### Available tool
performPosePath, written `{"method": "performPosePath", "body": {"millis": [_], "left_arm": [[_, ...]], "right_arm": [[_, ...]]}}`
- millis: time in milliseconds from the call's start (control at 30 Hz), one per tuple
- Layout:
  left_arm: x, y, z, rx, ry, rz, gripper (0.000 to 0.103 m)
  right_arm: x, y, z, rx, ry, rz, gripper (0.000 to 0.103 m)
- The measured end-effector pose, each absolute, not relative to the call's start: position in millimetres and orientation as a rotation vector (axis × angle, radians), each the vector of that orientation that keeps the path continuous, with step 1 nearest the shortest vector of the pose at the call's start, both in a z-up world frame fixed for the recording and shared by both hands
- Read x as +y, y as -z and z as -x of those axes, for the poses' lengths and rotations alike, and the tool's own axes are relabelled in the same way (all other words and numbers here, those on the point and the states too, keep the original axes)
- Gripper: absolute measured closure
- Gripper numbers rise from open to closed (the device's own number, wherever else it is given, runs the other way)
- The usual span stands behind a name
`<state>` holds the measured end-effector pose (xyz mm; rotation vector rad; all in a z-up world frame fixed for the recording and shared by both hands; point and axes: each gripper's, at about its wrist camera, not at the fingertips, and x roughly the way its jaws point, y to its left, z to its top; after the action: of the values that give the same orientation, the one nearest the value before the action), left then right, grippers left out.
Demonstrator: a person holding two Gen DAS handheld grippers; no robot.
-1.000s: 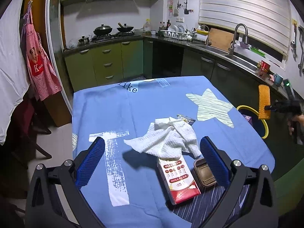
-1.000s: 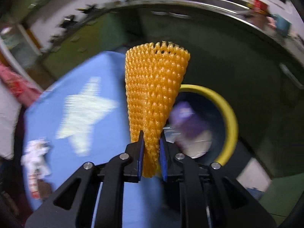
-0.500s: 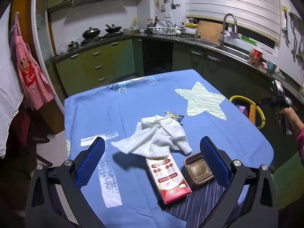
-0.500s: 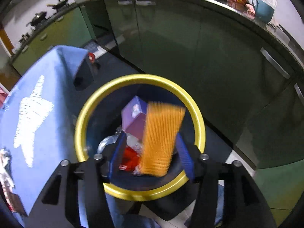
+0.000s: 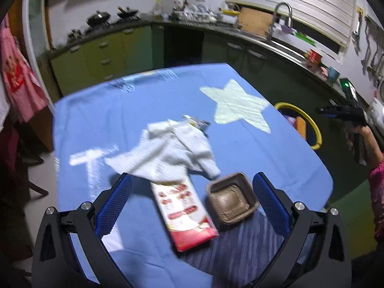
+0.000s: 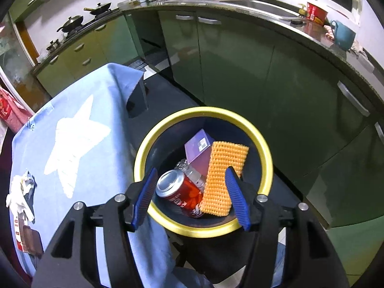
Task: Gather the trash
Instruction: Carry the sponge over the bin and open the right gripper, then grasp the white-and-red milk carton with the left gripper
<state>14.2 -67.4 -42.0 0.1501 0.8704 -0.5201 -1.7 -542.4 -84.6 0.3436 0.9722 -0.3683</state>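
My right gripper (image 6: 190,196) is open and empty above the yellow-rimmed trash bin (image 6: 264,153). In the bin lie an orange foam net (image 6: 223,177), a red can (image 6: 180,189) and a purple box (image 6: 199,147). My left gripper (image 5: 189,199) is open over the near part of the blue table. Between its fingers lie a red and white carton (image 5: 184,211) and a brown tray (image 5: 231,198). A crumpled white paper towel (image 5: 168,153) lies just beyond, over a small wrapper (image 5: 196,122).
The blue cloth with a pale star (image 5: 237,106) covers the table (image 5: 100,110). The bin (image 5: 314,129) stands on the floor off the table's right edge. Green cabinets (image 6: 240,55) and the sink counter run close behind the bin.
My right gripper opened over the bin and let go of the orange foam net, which dropped in. My left gripper moved slightly closer over the carton and tray.
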Motion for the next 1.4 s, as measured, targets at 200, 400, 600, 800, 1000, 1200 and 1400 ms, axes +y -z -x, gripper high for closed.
{"method": "performPosePath", "body": {"millis": [200,400,600,800,1000,1200,1400], "left_arm": [[-72,64,-35,0.999,0.469,-0.084,0.004],[-69,90,-39,1.079,0.371,-0.099,0.005],[-75,110,-38,1.120,0.348,-0.124,0.005],[-66,122,-51,1.152,0.303,-0.107,0.014],[-65,127,-51,1.174,0.308,-0.115,0.017],[-73,138,-56,1.193,0.313,-0.117,0.019],[-75,148,-59,1.216,0.302,-0.128,0.032]], "right_arm": [[-538,93,-3,0.992,0.342,-0.343,0.047],[-536,99,-6,1.005,0.316,-0.340,0.047],[-534,107,-11,1.013,0.295,-0.348,0.046],[-534,113,-10,1.027,0.288,-0.350,0.046],[-541,117,-9,1.036,0.295,-0.365,0.046],[-534,119,-14,1.044,0.277,-0.353,0.046],[-530,121,-18,1.051,0.267,-0.352,0.046]]}}
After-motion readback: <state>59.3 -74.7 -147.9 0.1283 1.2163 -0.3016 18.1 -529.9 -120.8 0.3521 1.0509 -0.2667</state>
